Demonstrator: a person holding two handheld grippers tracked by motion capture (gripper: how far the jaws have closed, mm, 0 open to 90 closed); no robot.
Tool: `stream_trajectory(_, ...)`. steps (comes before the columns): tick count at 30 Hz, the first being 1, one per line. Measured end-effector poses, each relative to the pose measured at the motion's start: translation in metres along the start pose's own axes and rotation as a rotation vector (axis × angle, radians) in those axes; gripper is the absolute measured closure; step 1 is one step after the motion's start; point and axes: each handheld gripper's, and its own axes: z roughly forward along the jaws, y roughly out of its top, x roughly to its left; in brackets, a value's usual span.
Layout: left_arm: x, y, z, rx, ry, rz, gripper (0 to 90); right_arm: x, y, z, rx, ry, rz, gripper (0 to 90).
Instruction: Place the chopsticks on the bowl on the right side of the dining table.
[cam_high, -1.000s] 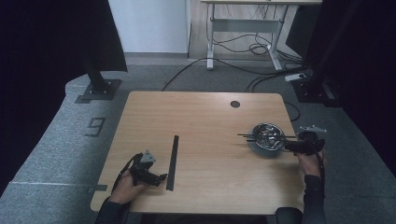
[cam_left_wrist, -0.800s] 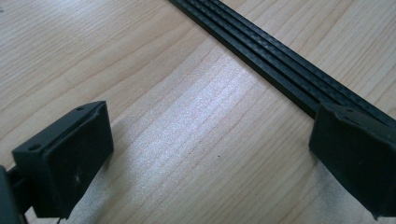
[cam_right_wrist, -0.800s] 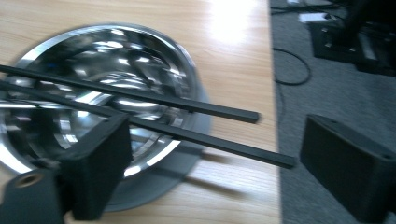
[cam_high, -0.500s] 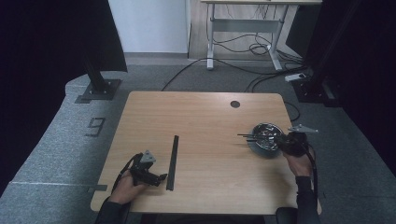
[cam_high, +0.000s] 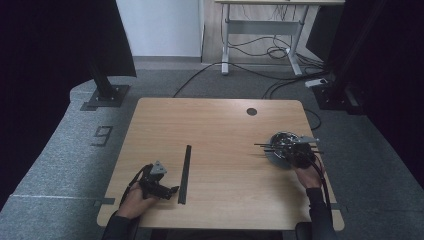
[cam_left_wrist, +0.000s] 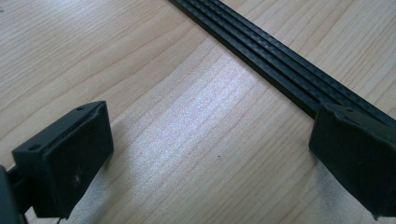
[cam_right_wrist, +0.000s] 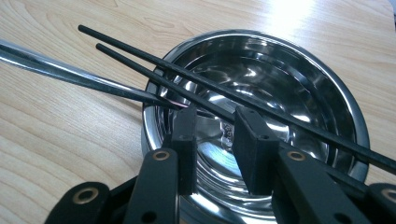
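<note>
A long black ribbed strip (cam_high: 185, 172) lies lengthwise on the wooden table (cam_high: 225, 125), left of centre. My left gripper (cam_high: 169, 192) rests low beside its near end, open wide. In the left gripper view the strip (cam_left_wrist: 271, 60) runs under the right jaw, with bare wood between the jaws of my left gripper (cam_left_wrist: 210, 158). At the right stands a steel bowl (cam_high: 276, 141) with two black chopsticks (cam_high: 264, 146) laid across it. My right gripper (cam_right_wrist: 217, 119) hovers over the bowl (cam_right_wrist: 299, 51), jaws narrowly apart just short of the chopsticks (cam_right_wrist: 154, 60). A shiny metal handle (cam_right_wrist: 70, 74) leans into the bowl.
A round cable hole (cam_high: 251, 111) is near the table's far edge. Beyond the table are grey floor, cables (cam_high: 260, 75), a white desk frame (cam_high: 227, 45) and black stand bases (cam_high: 105, 95) on both sides. The bowl sits close to the table's right edge.
My right gripper has moved left from beside the bowl to over it. The left gripper and the strip have stayed put.
</note>
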Motion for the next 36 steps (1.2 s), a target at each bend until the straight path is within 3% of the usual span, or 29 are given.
stream_trajectory(10, 0.0, 0.0, 0.0, 0.0, 0.0, 0.0, 0.0, 0.003, -0.001, 0.009, 0.017, -0.034, -0.024, 64.7)
stream_trajectory(27, 0.0, 0.0, 0.0, 0.0, 0.0, 0.0, 0.0, -0.005, -0.004, 0.01, 0.014, -0.057, -0.001, 60.3)
stream_trajectory(32, 0.0, 0.0, 0.0, 0.0, 0.0, 0.0, 0.0, -0.008, -0.005, 0.004, -0.002, -0.056, 0.01, 48.9)
stream_trajectory(36, 0.0, 0.0, 0.0, 0.0, 0.0, 0.0, 0.0, -0.013, -0.007, -0.002, -0.02, -0.084, 0.021, 34.7)
